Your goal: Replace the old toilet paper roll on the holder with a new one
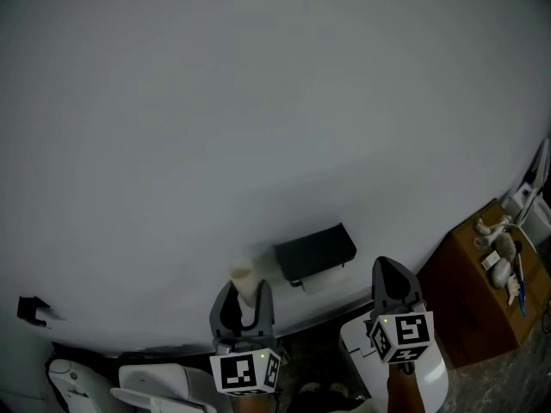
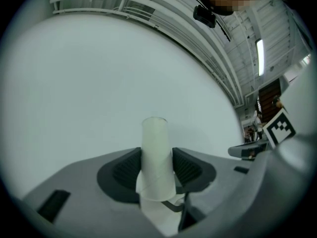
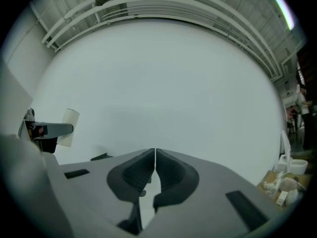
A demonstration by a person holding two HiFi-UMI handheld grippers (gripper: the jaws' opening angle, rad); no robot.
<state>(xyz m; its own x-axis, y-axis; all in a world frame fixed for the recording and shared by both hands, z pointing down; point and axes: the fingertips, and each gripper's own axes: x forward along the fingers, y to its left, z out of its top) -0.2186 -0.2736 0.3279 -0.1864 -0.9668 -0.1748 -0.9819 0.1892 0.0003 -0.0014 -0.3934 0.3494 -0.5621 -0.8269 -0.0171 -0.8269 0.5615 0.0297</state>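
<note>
The old roll, an empty cardboard tube (image 2: 156, 157), stands upright between the jaws of my left gripper (image 2: 156, 168), which is shut on it. In the head view the tube (image 1: 244, 284) rises from the left gripper (image 1: 244, 304), just left of the black wall holder (image 1: 315, 252). A scrap of white paper (image 1: 317, 280) hangs under the holder. My right gripper (image 1: 394, 284) sits to the holder's right and below it. Its jaws touch with nothing between them in the right gripper view (image 3: 155, 163). The tube (image 3: 69, 127) shows at that view's left.
A plain white wall fills most of every view. A toilet (image 1: 405, 360) stands below the right gripper. At the right a brown cabinet (image 1: 465, 304) carries several small items. A small black fitting (image 1: 32, 310) is on the wall at far left.
</note>
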